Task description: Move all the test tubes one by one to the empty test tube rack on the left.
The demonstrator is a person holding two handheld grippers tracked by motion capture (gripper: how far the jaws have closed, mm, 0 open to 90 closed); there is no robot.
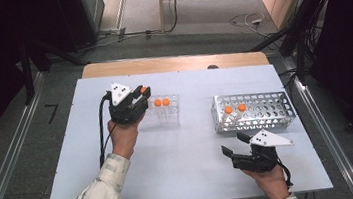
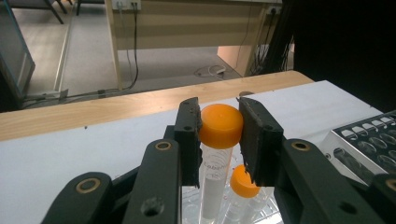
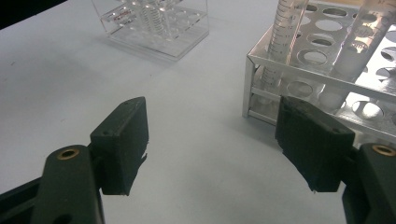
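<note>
Tube (image 2: pixel 215 154) pinched at orange cap by left tongs (image 2: pixel 219 135) — lower end cut off; right tongs (image 3: pixel 215 144) wide open, empty.

Grey floor (image 1: pixel 14 148), wooden desk (image 2: pixel 187 23), cables (image 1: pixel 248 20), dark edges

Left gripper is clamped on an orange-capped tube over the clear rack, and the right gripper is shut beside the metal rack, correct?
Not quite: the right gripper is open, its jaws wide apart with nothing between them, as the right gripper view shows. The rest holds: the left gripper clamps the orange-capped tube over the clear rack, and the right one waits beside the metal rack.
</note>
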